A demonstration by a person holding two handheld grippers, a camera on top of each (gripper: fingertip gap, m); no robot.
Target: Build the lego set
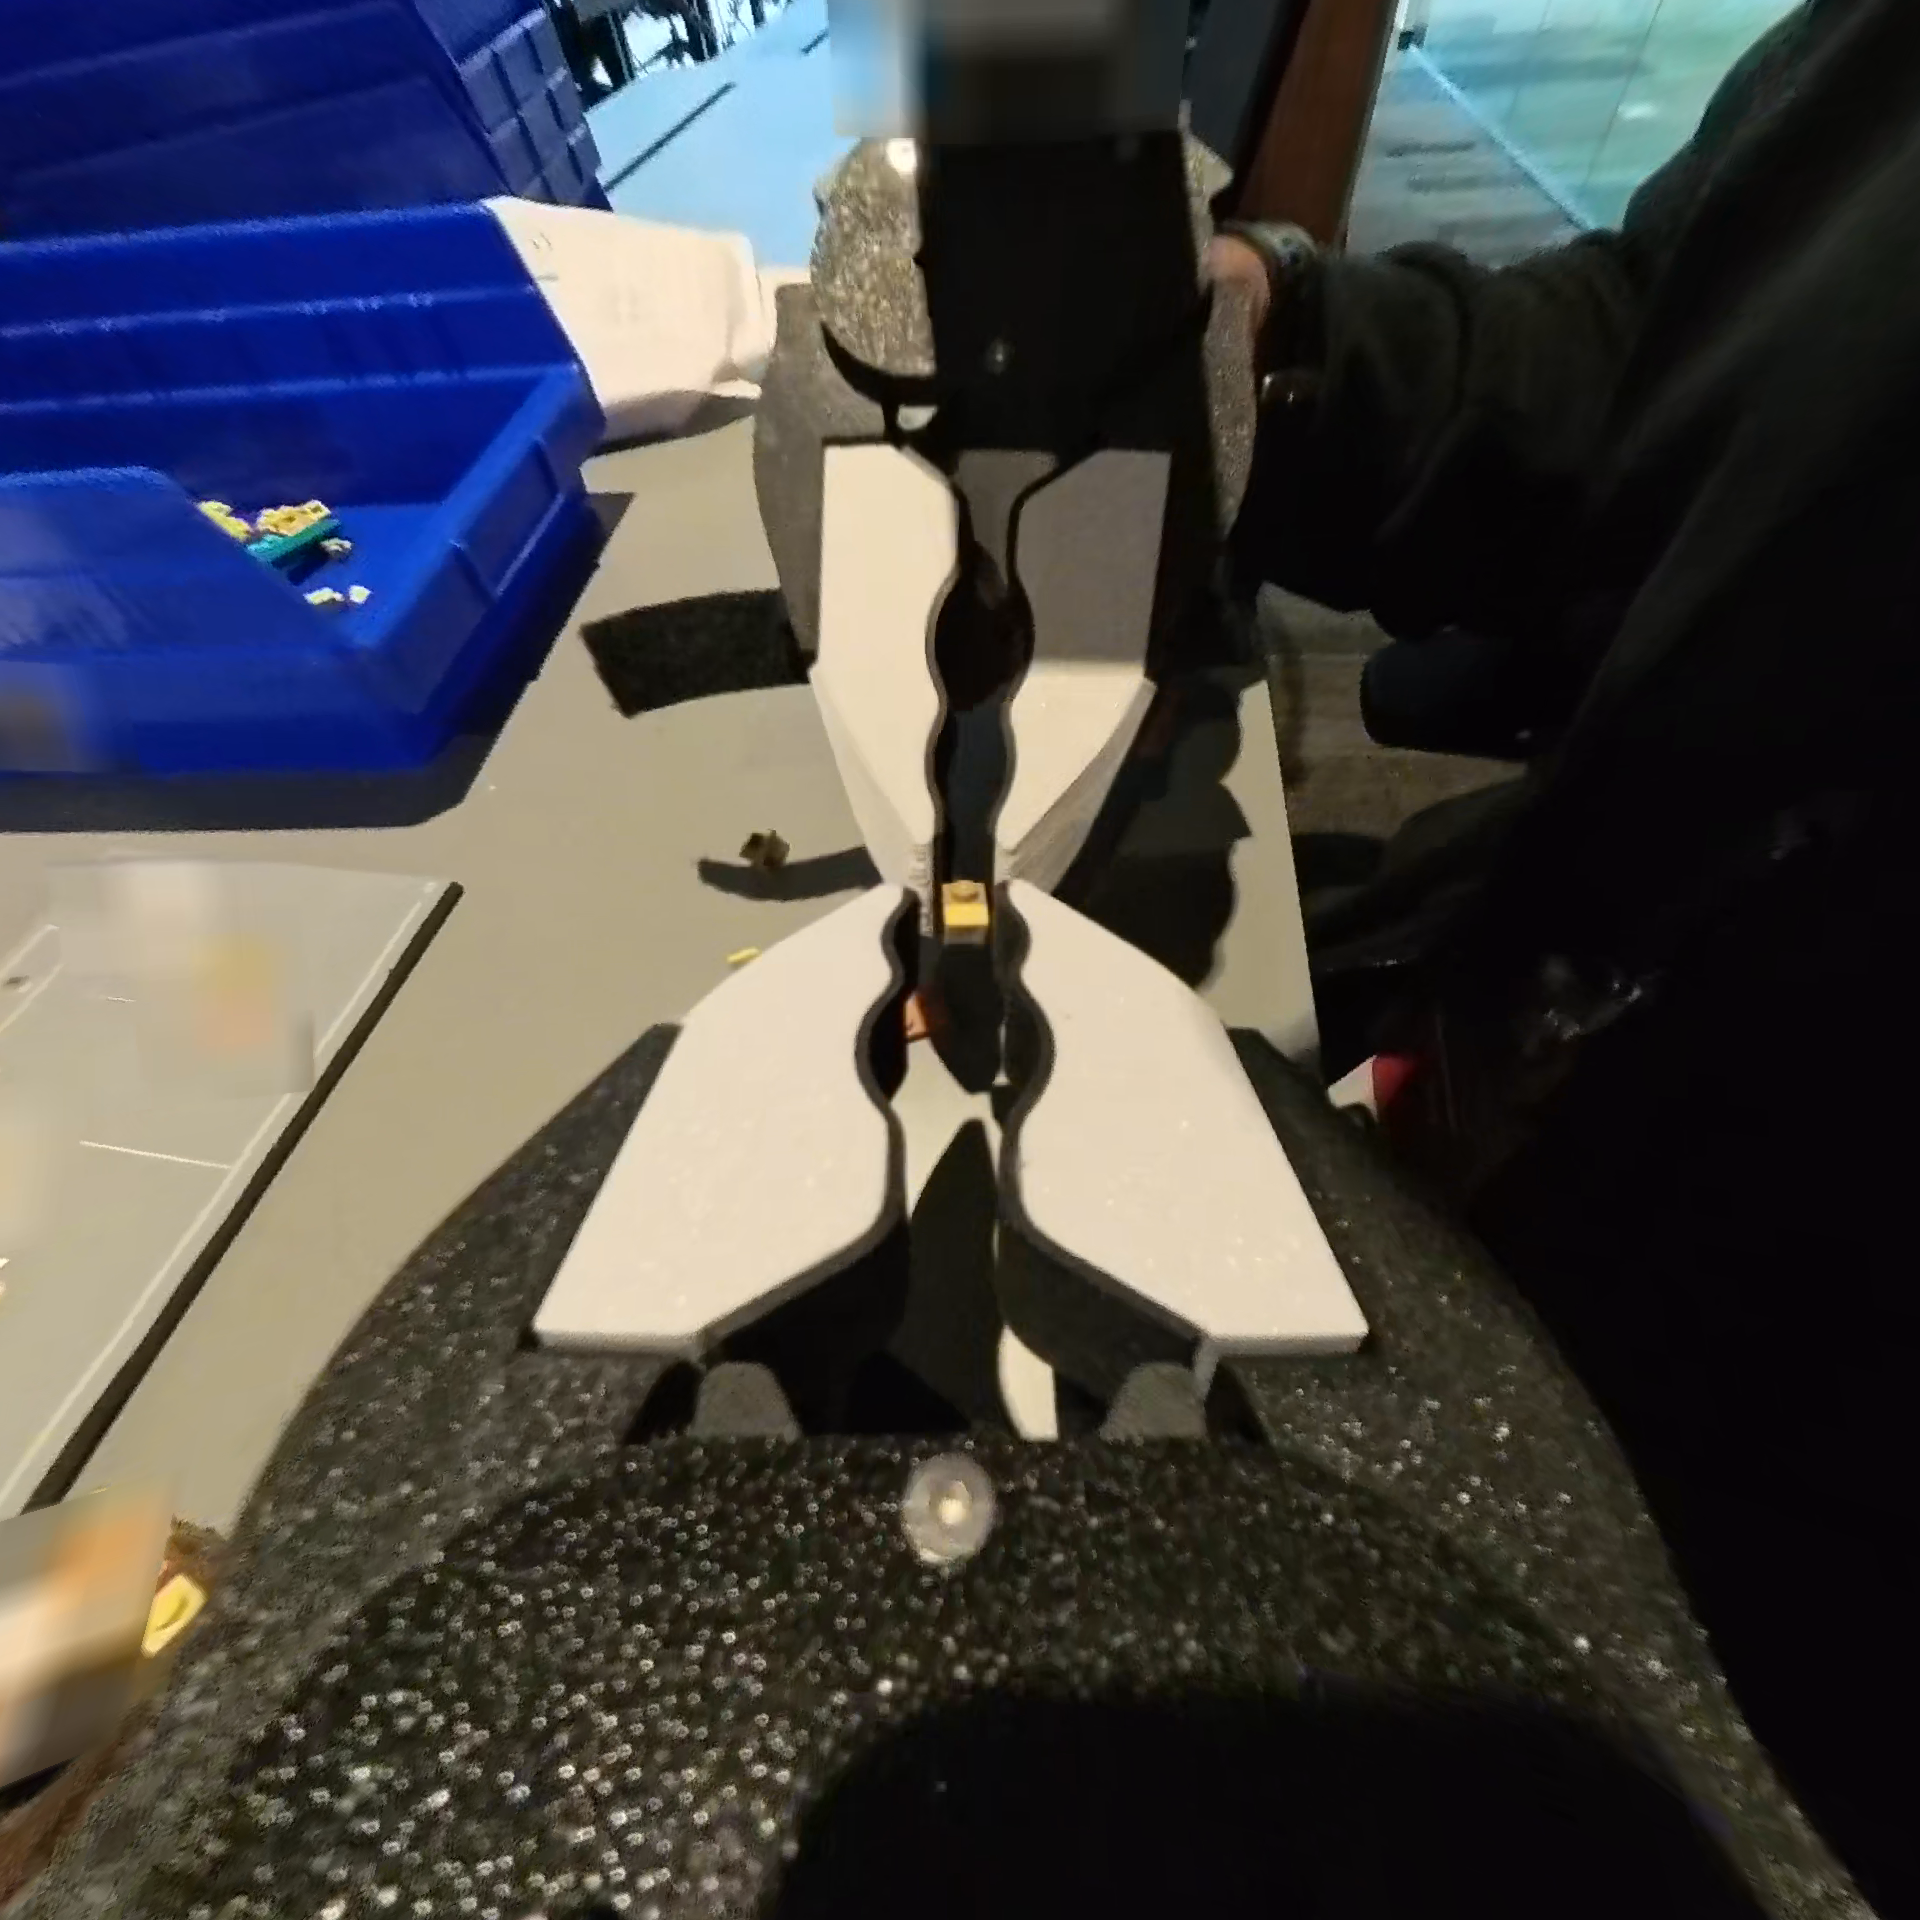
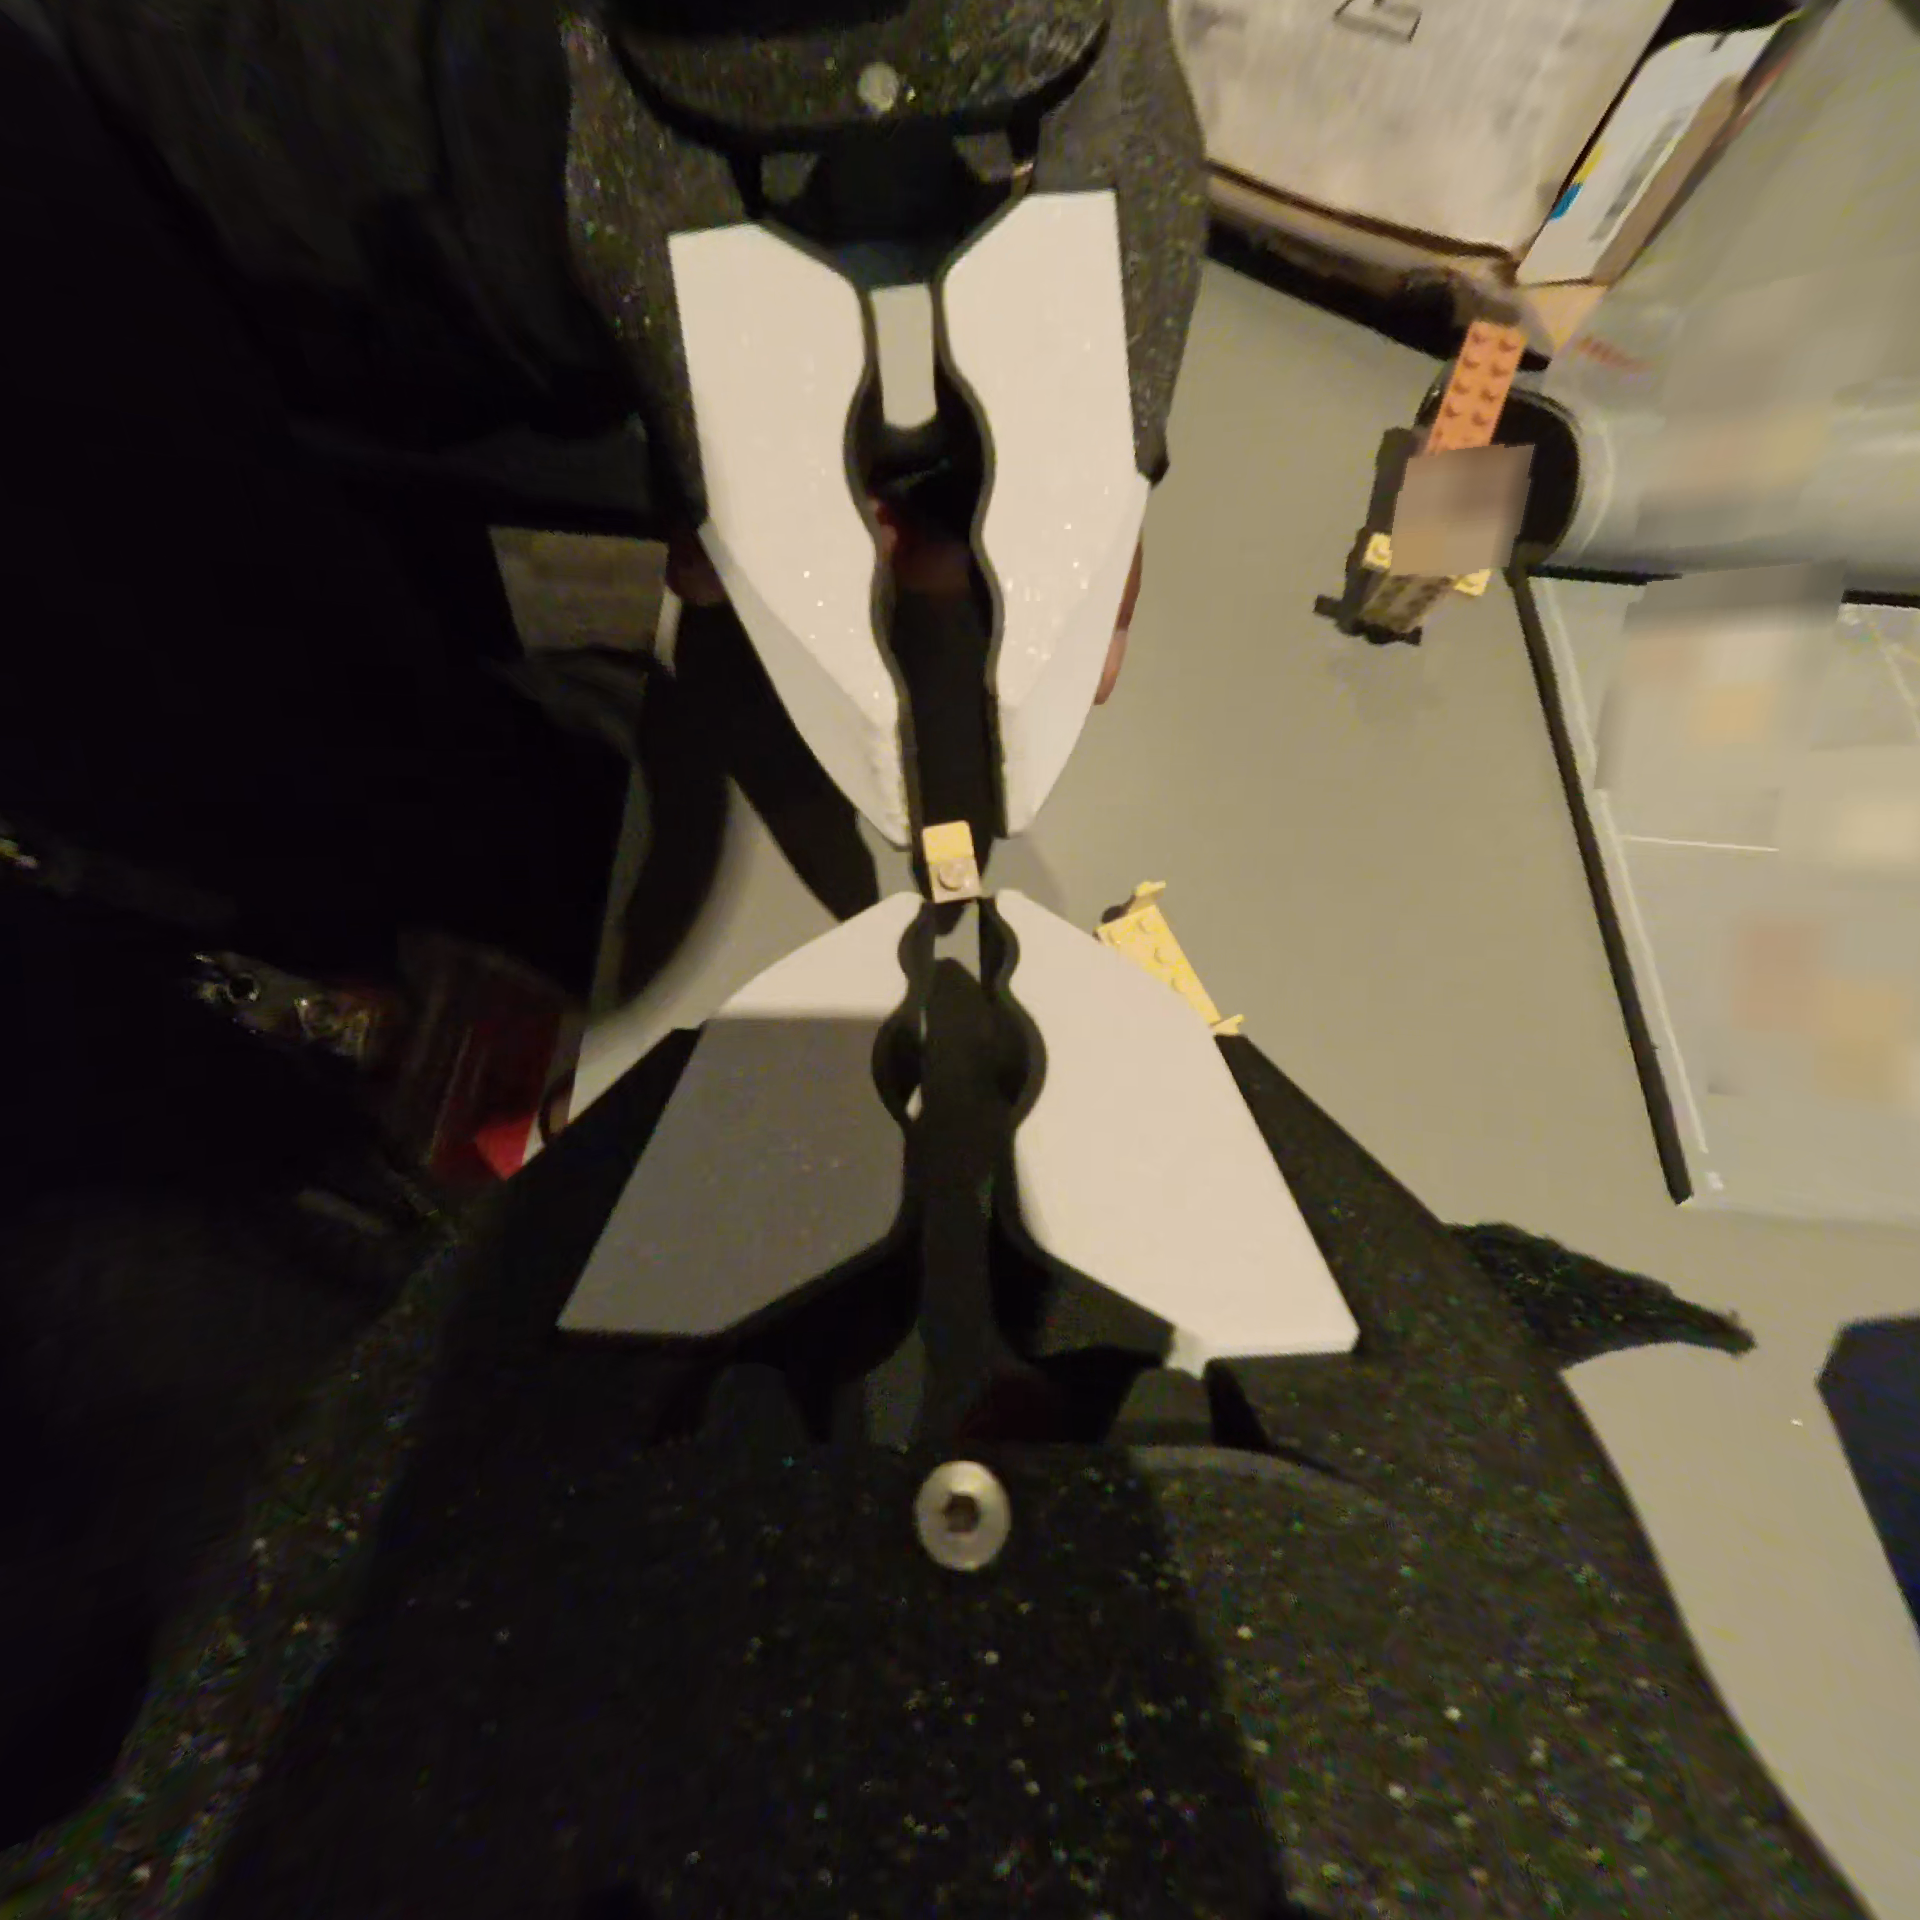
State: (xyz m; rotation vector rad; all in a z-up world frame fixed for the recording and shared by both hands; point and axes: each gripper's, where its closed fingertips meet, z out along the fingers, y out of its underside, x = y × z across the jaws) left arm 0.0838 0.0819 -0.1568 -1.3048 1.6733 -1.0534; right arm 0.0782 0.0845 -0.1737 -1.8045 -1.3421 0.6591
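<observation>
- L gripper (image 1: 951, 920) & R gripper (image 1: 961, 868) are meeting tip to tip above the grey table (image 1: 582, 831), pointing at each other.
- A small yellow lego piece (image 1: 964, 907), one stud showing, is sitting right at the meeting point; in the R wrist view the same piece (image 2: 951, 868) is sitting btwn the two sets of tips.
- L gripper fingers are lying nearly together, only a thin wavy gap btwn them; tips are looking pinched on the yellow piece, w/ a dark part running back inside the gap.
- R gripper (image 2: 956, 914) fingers are likewise close together, narrow gap; whether its tips are actually clamping the piece or just touching it, can't tell.
- A person in a dark sleeve (image 1: 1455, 416) is holding the R gripper from behind.
- Blue bin (image 1: 312, 582) is sitting on the table to the L in the L wrist view, w/ a few loose yellow & teal bricks (image 1: 286, 535) lying in its near compartment.
- One tiny dark-tan piece (image 1: 766, 847) is lying on the table near the grippers.
- In the R wrist view a pale yellow plate (image 2: 1169, 961) is lying on the table just beside the R gripper's finger.
- Further back a partly built model (image 2: 1392, 561), dark w/ an orange plate (image 2: 1475, 384) sticking up, is standing next to a cardboard box (image 2: 1621, 208).
- An open instruction booklet (image 1: 156, 1039) is lying flat on the table.
</observation>
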